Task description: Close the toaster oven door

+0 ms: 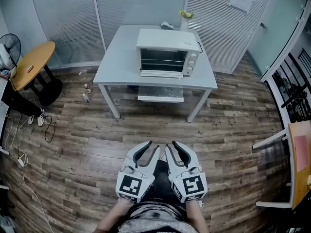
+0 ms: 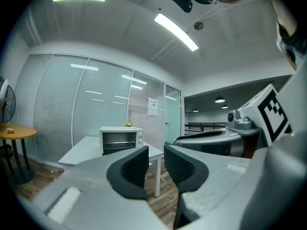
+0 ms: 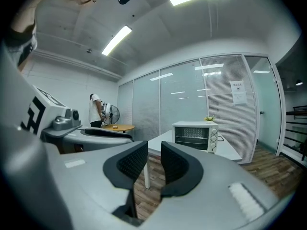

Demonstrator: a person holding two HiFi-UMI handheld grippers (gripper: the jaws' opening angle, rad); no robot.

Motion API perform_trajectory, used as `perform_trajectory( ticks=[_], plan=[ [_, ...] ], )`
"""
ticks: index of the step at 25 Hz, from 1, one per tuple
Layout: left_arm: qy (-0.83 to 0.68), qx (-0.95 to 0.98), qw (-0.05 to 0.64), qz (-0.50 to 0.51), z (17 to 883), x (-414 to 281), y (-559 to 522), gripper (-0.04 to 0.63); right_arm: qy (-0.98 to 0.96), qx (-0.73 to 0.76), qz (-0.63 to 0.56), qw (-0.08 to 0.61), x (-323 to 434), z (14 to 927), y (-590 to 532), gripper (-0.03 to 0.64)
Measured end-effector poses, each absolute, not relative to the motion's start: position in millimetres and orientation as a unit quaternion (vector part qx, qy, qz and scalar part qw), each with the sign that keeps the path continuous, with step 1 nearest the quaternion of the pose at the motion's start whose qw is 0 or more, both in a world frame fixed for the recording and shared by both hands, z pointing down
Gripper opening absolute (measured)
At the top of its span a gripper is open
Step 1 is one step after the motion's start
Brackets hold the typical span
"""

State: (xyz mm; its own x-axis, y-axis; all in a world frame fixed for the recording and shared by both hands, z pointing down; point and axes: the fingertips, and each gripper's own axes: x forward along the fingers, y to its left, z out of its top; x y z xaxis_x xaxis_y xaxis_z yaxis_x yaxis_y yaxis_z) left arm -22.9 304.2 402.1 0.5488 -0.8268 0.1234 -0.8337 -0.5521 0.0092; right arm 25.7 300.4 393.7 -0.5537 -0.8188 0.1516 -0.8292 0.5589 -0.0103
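Observation:
A white toaster oven (image 1: 167,52) stands on a grey table (image 1: 121,57) across the room. Its door (image 1: 161,74) is folded down at the front and the wire racks inside show. The oven is also small in the left gripper view (image 2: 120,139) and the right gripper view (image 3: 194,135). Both grippers are held close to the person's body, far from the table. The left gripper (image 1: 151,147) (image 2: 156,162) is open, with a narrow gap and nothing between the pads. The right gripper (image 1: 172,147) (image 3: 154,159), beside it, is also open and holds nothing.
Wood floor lies between me and the table. A round wooden table (image 1: 31,62) and a fan (image 1: 7,47) stand at the left, with cables on the floor. Small bottles (image 1: 86,92) sit by the table's left leg. A desk (image 1: 299,159) is at the right. A person (image 3: 96,110) stands near the fan.

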Motion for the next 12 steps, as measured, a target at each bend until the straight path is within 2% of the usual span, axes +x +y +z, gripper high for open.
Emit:
perform_trajectory(
  ticks=[12],
  plan=[
    [-0.476,0.877,0.029,0.060,399.4,-19.4,207.3,0.091,-0.886,0.458,0.036,0.059,24.9,386.8,203.3,0.086]
  ],
)
